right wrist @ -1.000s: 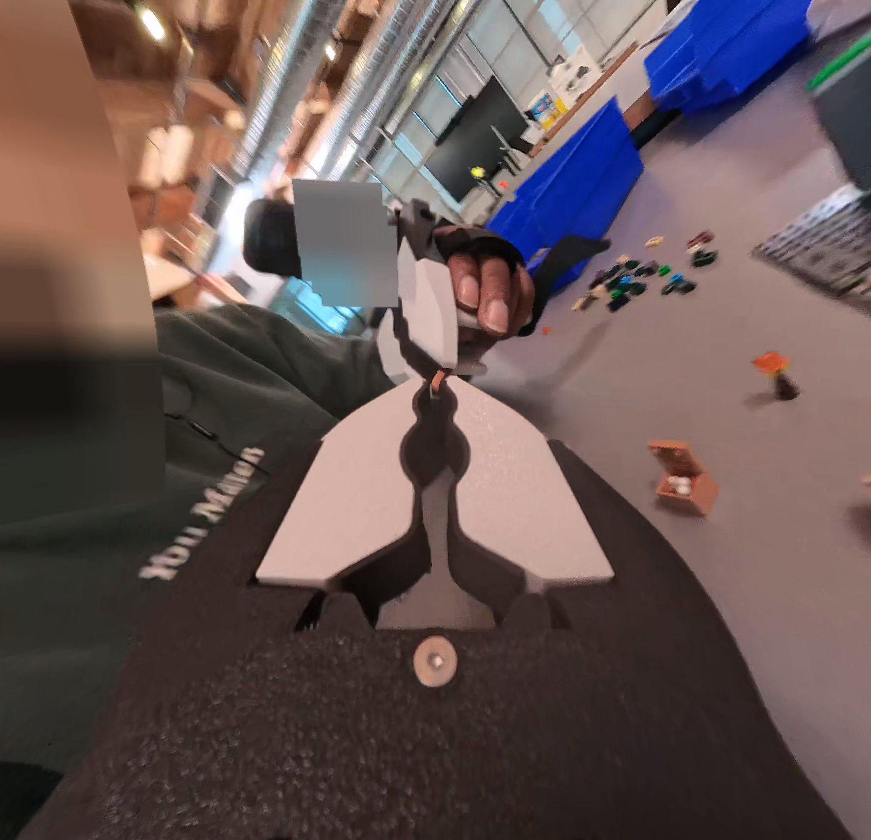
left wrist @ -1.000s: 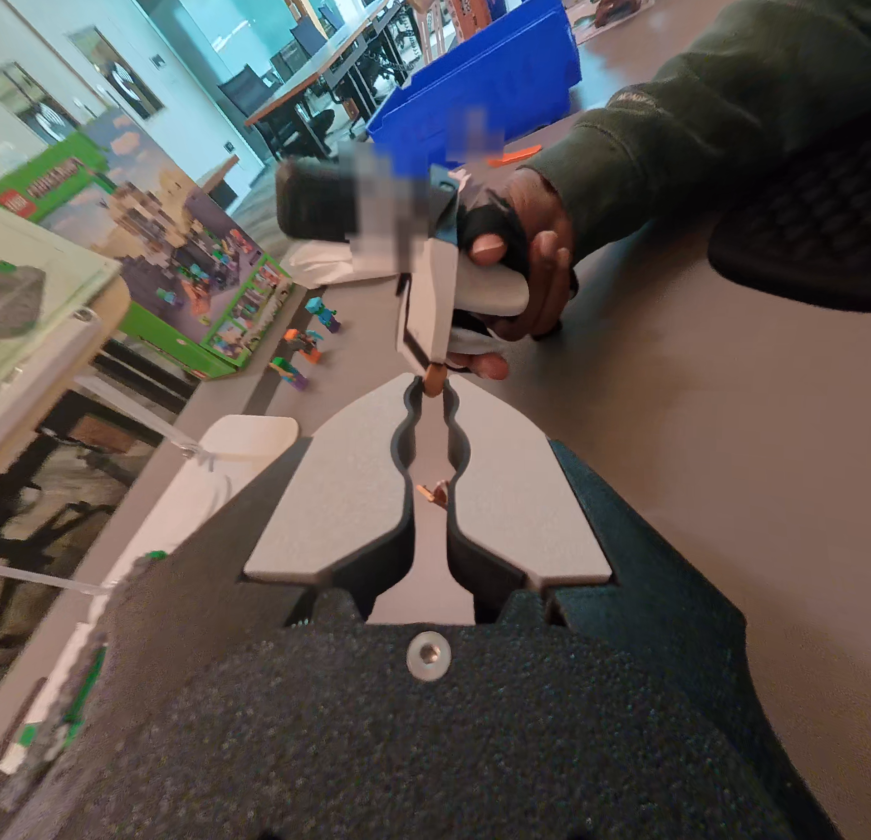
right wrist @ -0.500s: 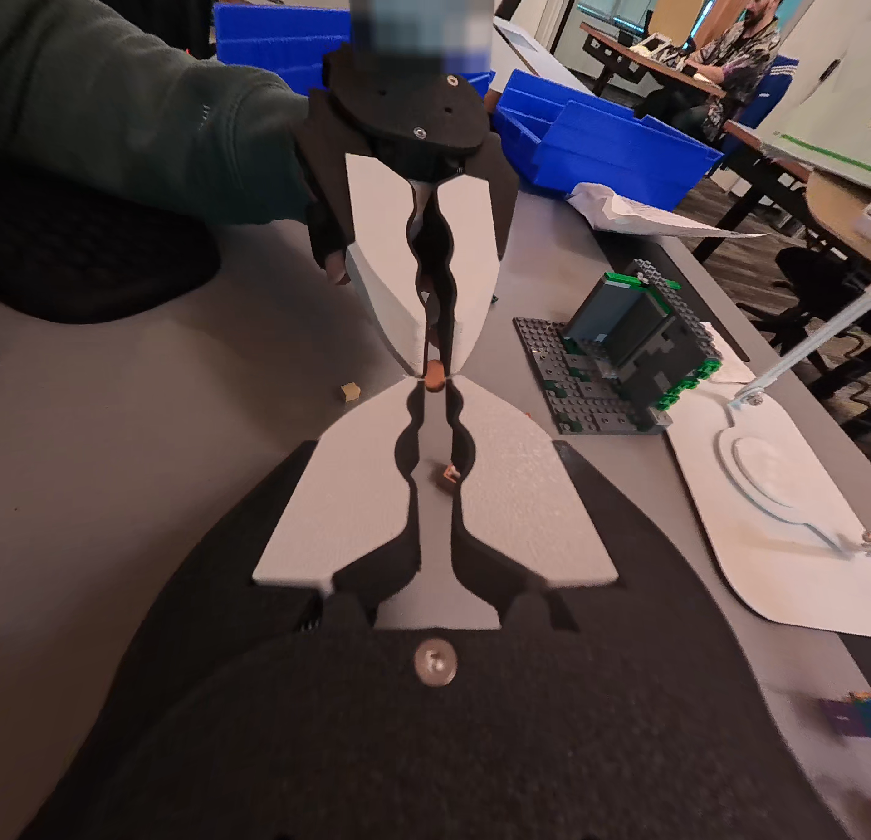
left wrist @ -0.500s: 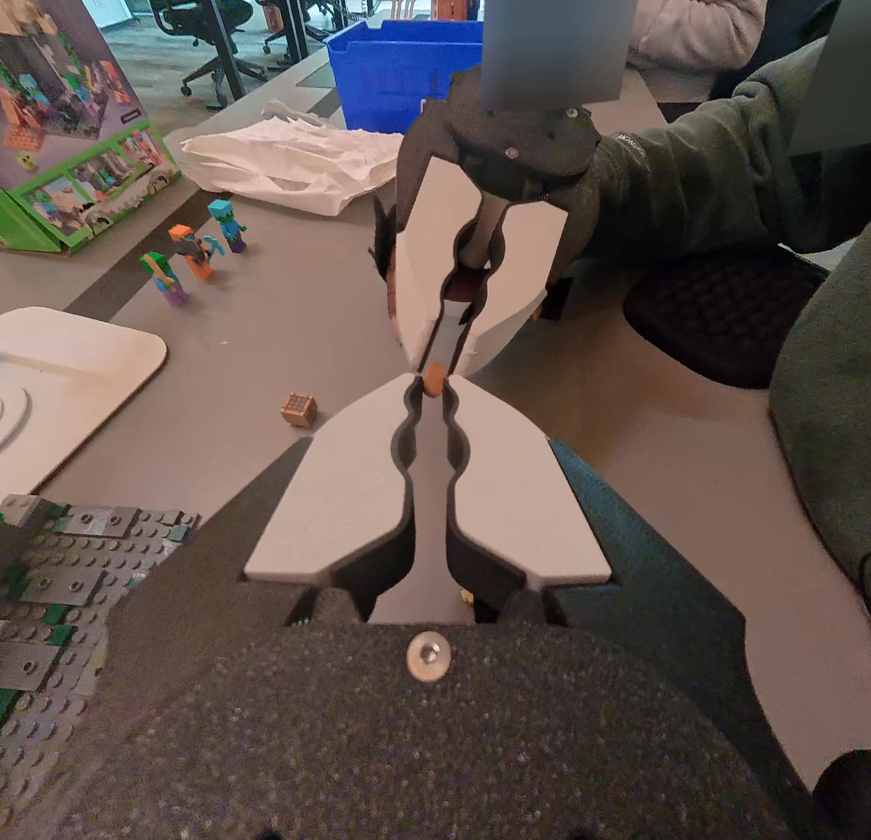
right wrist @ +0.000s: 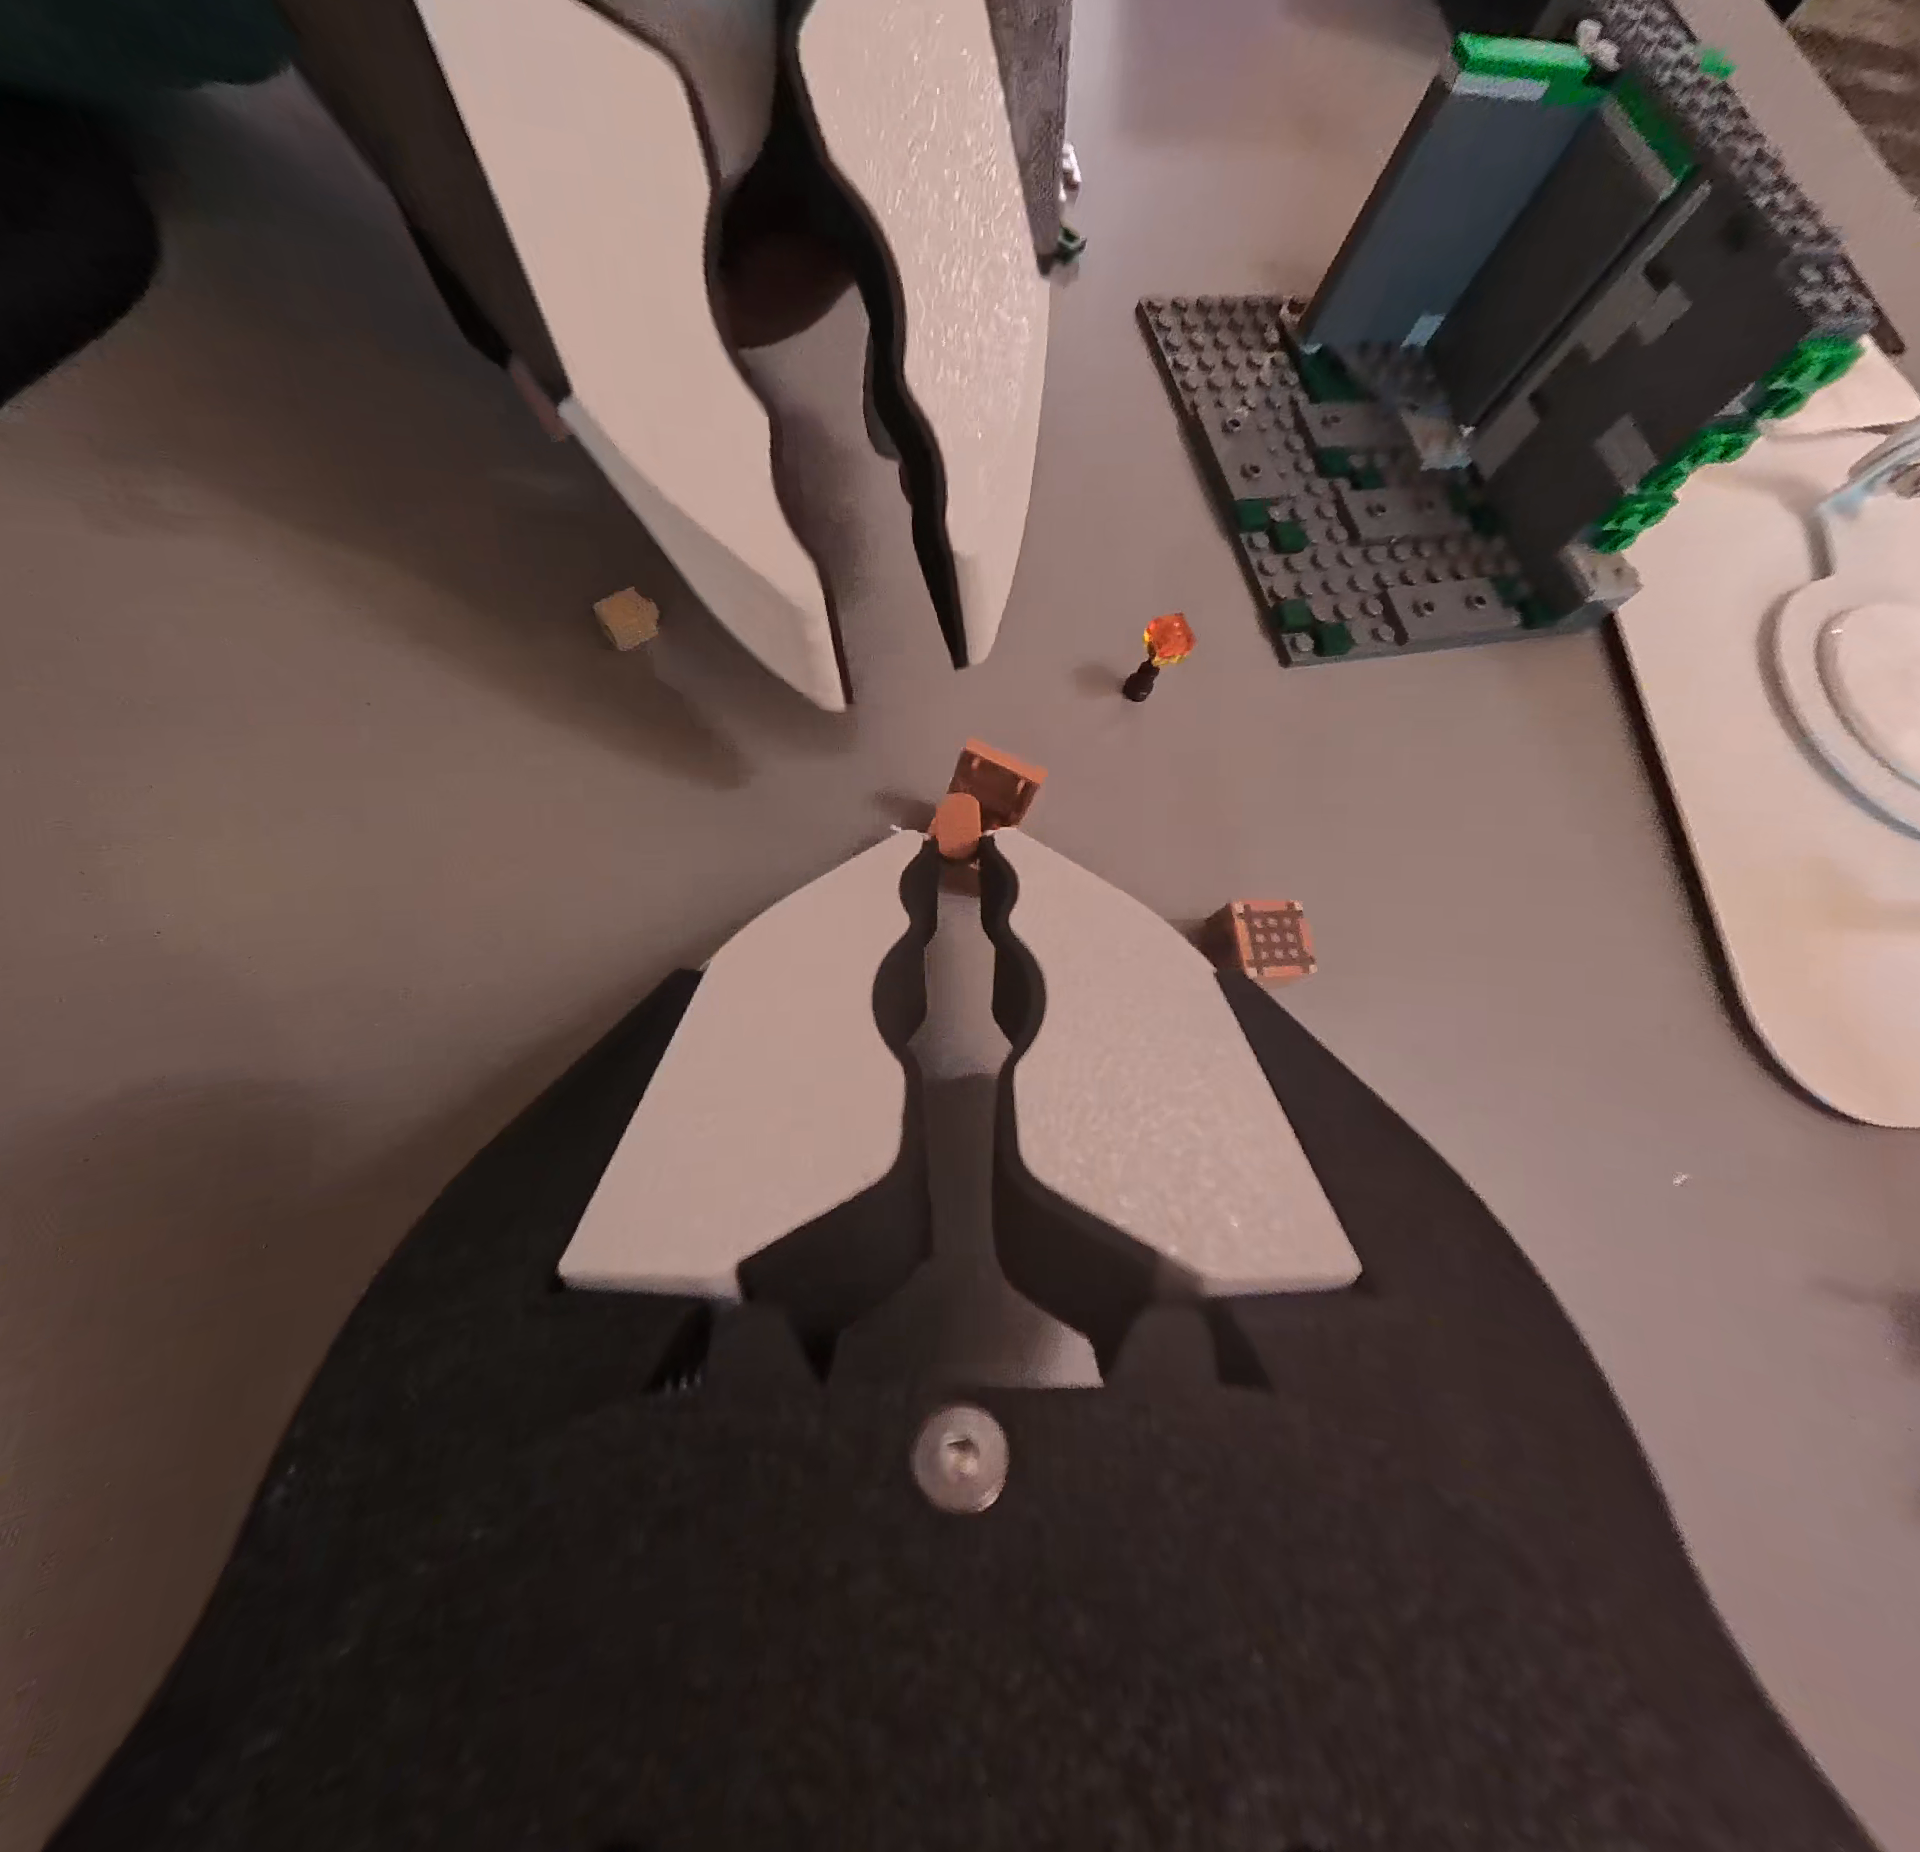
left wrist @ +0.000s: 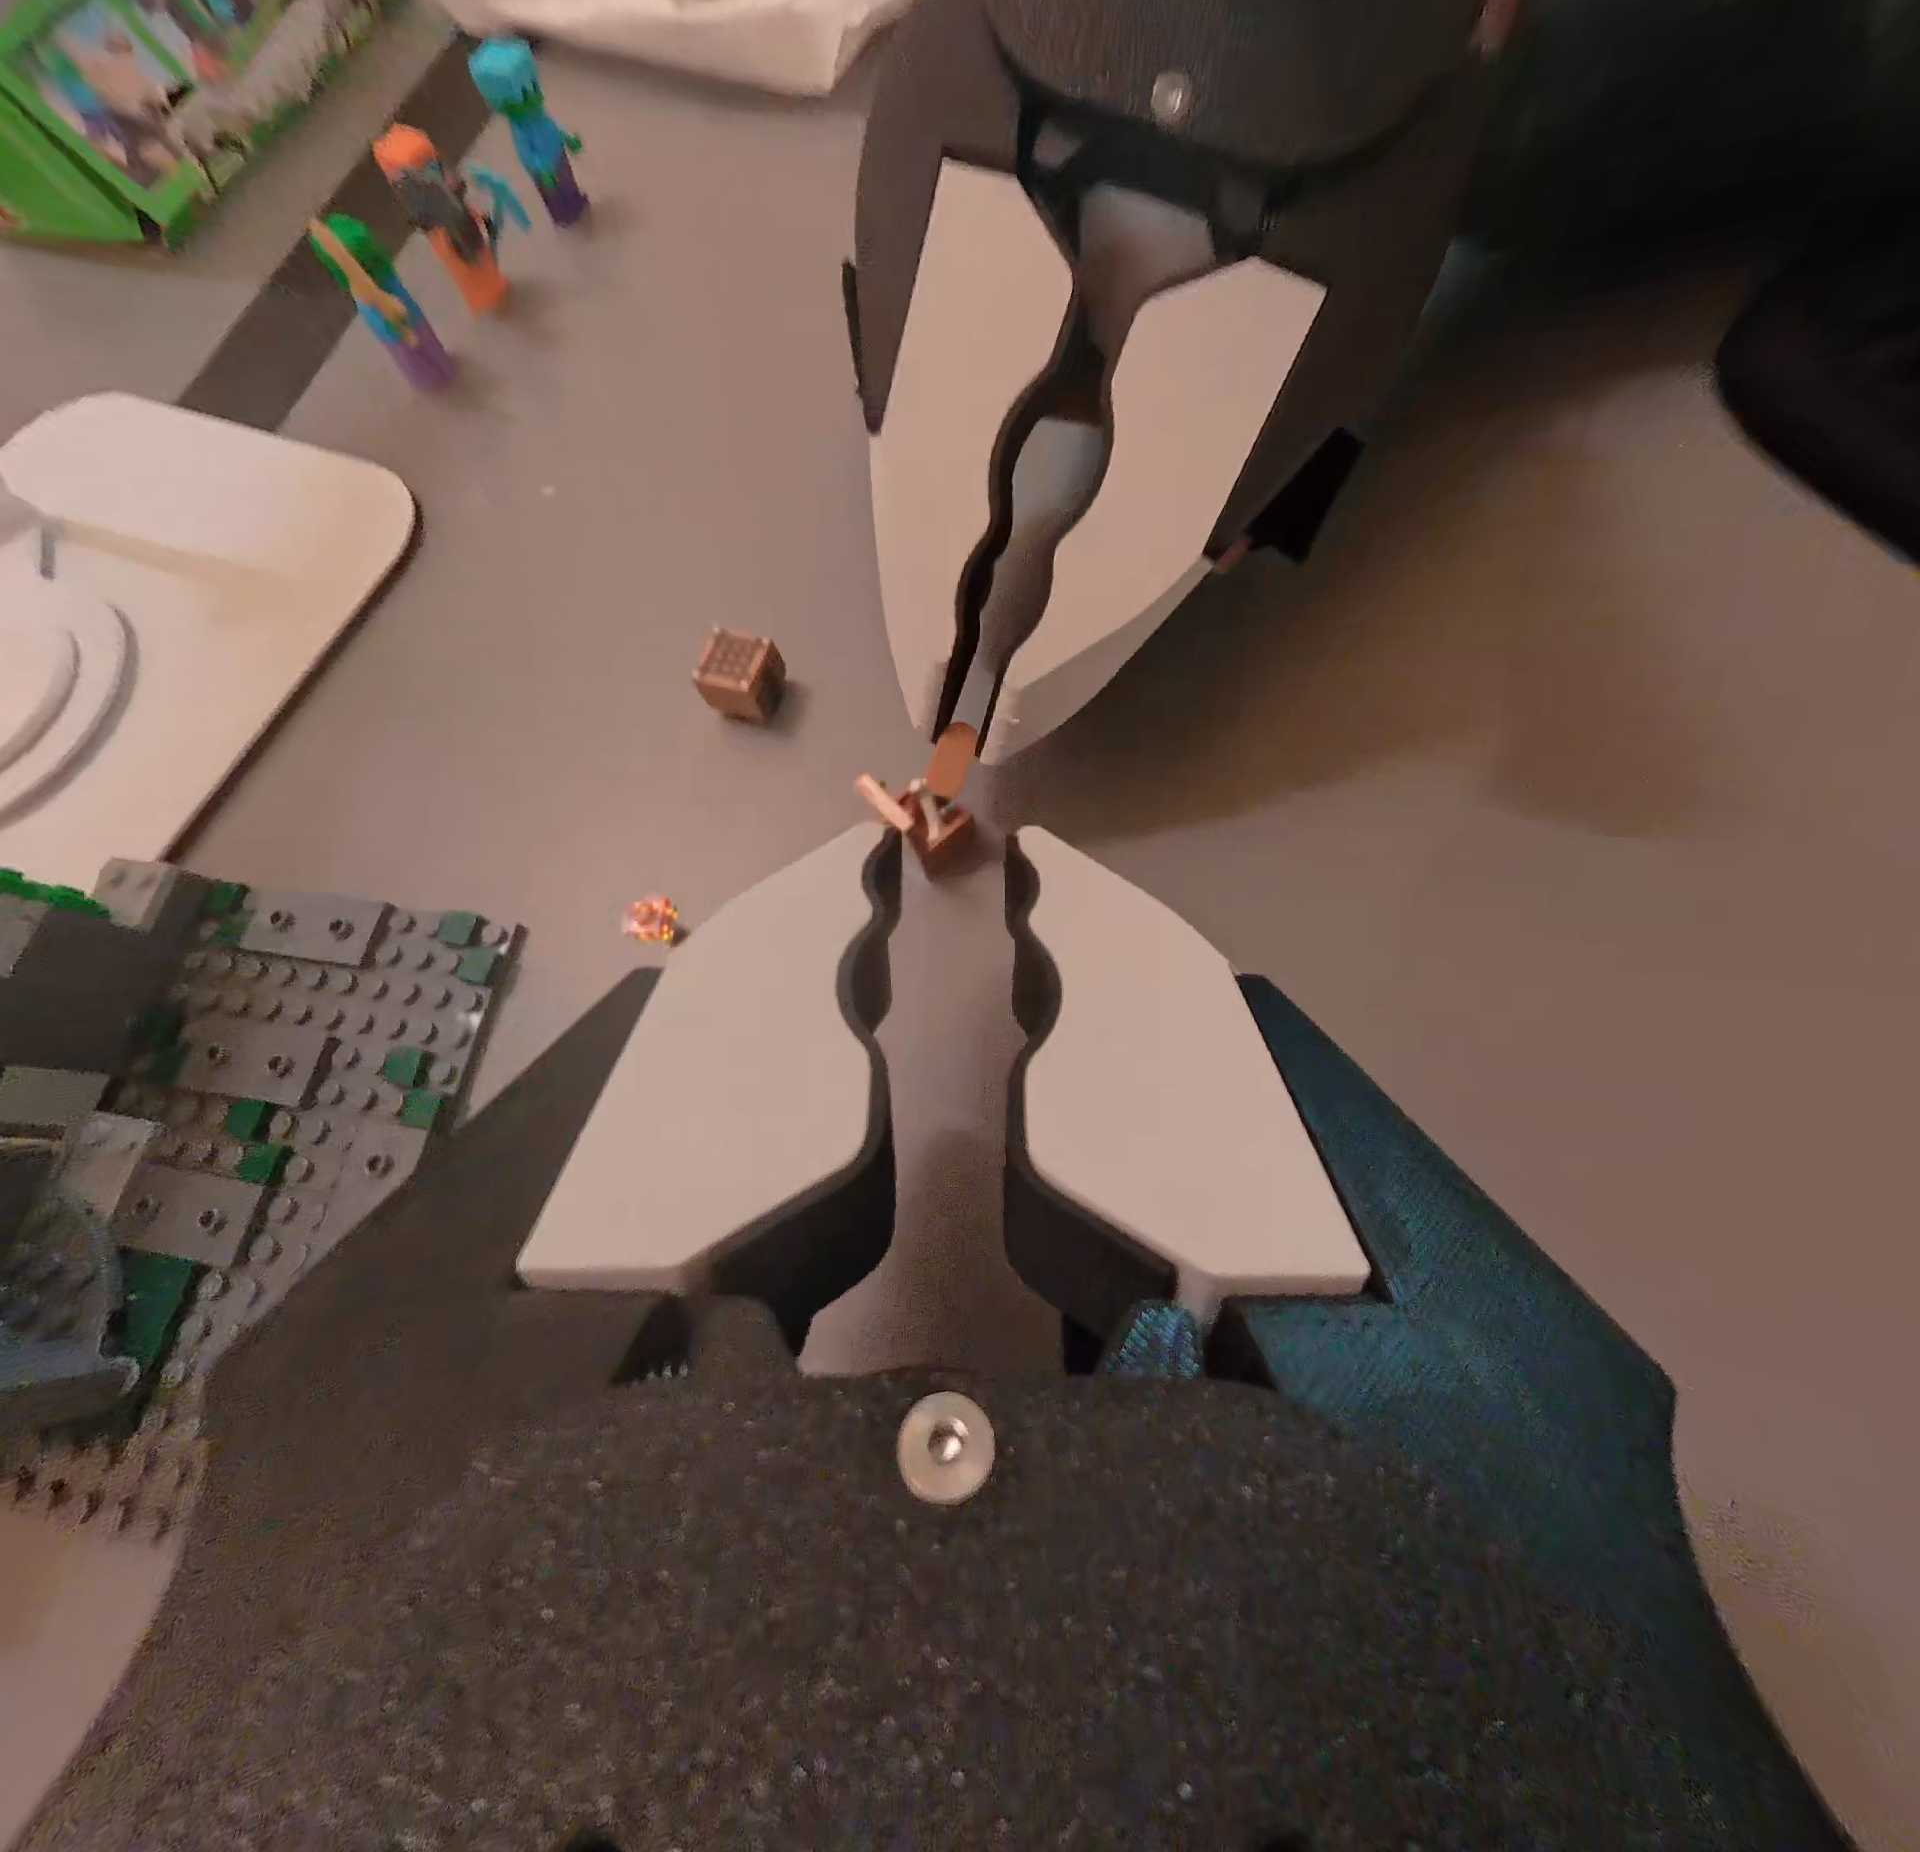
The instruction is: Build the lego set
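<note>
My right gripper (right wrist: 951, 846) is shut on a small brown round piece (right wrist: 956, 823) and holds it low, just over a small brown chest piece (right wrist: 1003, 776) that lies on the grey table. In the left wrist view the right gripper (left wrist: 961, 748) comes down from the top with the brown piece (left wrist: 951, 763) at its tips. My left gripper (left wrist: 951, 841) is open and empty, and the chest (left wrist: 943, 846) shows between its tips. In the right wrist view the left gripper (right wrist: 902, 682) hangs open just beyond the chest.
A grey and green lego build (right wrist: 1558, 348) stands to the right, also in the left wrist view (left wrist: 260, 1054). A brown crate cube (right wrist: 1268, 942), an orange torch piece (right wrist: 1164, 649) and a tan piece (right wrist: 627, 620) lie nearby. Three minifigures (left wrist: 442, 218), a white pad (left wrist: 208, 555) and the set's box (left wrist: 125, 88) stand far left. Both grippers' tips are close together, under 4 cm apart.
Both grippers have come down from mid-air to the table over the chest. My left gripper has opened and let go of the brown piece. The right gripper still holds it.
</note>
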Motion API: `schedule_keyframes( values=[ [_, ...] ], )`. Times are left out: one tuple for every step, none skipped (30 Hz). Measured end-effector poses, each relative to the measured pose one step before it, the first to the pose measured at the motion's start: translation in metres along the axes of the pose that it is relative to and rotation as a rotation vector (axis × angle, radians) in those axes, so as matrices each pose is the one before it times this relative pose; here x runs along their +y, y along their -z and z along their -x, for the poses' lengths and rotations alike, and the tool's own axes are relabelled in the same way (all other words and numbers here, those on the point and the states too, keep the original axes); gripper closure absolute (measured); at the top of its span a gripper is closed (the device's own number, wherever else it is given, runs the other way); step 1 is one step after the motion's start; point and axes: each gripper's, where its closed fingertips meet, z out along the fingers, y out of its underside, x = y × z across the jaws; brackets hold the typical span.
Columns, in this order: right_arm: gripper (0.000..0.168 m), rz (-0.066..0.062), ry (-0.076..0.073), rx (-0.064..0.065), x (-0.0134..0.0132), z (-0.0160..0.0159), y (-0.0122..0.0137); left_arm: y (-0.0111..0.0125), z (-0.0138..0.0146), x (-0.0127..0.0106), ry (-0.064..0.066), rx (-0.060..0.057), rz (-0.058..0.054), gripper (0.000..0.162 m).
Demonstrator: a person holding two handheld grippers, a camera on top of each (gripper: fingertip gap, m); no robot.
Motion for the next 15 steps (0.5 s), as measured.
schedule_keyframes(
  values=[
    [0.161, 0.0095, -0.0043, -0.0004, 0.0009, -0.00082, -0.00195, -0.0033, 0.00064, 0.00488, -0.0112, -0.0107, 0.0286, 0.142],
    [0.161, 0.0061, -0.005, -0.0003, 0.00039, -0.00098, -0.00144, -0.00306, -0.00012, 0.00386, -0.0094, -0.006, 0.0226, 0.142],
    [0.161, 0.0056, -0.0058, -0.0006, 0.00008, -0.00083, -0.00126, -0.00288, 0.00047, 0.00297, -0.0082, -0.0092, 0.0197, 0.141],
    [0.161, 0.0073, -0.0039, -0.0022, 0.00036, -0.00046, -0.00112, -0.0026, 0.00105, 0.00228, -0.012, -0.0133, 0.016, 0.14],
    [0.161, 0.0103, -0.0013, 0.0008, 0.00071, -0.00056, -0.00115, -0.00196, 0.00046, 0.00106, -0.0118, -0.0093, 0.0086, 0.139],
    [0.161, 0.0103, 0.0029, 0.0021, 0.00108, -0.00041, -0.00117, -0.00158, -0.0003, 0.00031, -0.0069, -0.0019, 0.005, 0.139],
    [0.161, 0.0086, 0.0039, 0.0007, 0.00077, 0.00008, -0.00113, -0.00141, -0.00049, 0.00023, -0.0032, 0.0003, 0.0045, 0.139],
    [0.161, 0.0019, 0.001, 0.0012, 0.00004, 0.00018, -0.00065, -0.00141, -0.00046, 0.00046, -0.0028, 0.0005, 0.0058, 0.139],
    [0.161, 0.0016, -0.0025, 0.0003, -0.00005, -0.00004, -0.00039, -0.0013, -0.0005, 0.00063, -0.0035, 0.0012, 0.0073, 0.139],
    [0.161, 0.0021, -0.002, -0.0013, 0.0, 0.00001, -0.00024, -0.00125, -0.00094, 0.00053, -0.0053, 0.0027, 0.0066, 0.139],
    [0.161, -0.0005, -0.0003, -0.0007, -0.00029, -0.00009, -0.00003, -0.00108, -0.0006, 0.00031, -0.0067, -0.0009, 0.0039, 0.14],
    [0.16, -0.002, 0.0003, 0.0002, -0.00048, 0.0001, 0.0001, -0.00095, -0.00039, 0.00042, -0.0072, -0.0028, 0.0044, 0.14],
    [0.16, -0.0002, 0.0002, 0.0005, -0.0001, 0.0, 0.00007, -0.0007, -0.00035, 0.00065, -0.005, -0.0015, 0.0051, 0.14],
    [0.159, 0.0008, -0.0005, 0.0006, 0.00011, -0.00005, 0.00006, -0.00049, -0.00017, 0.00048, -0.0017, -0.001, 0.0038, 0.14],
    [0.159, -0.0017, -0.0008, -0.0002, -0.00025, 0.00001, 0.00015, -0.00021, -0.00051, -0.00018, -0.0009, 0.0016, -0.0002, 0.14]
  ],
)
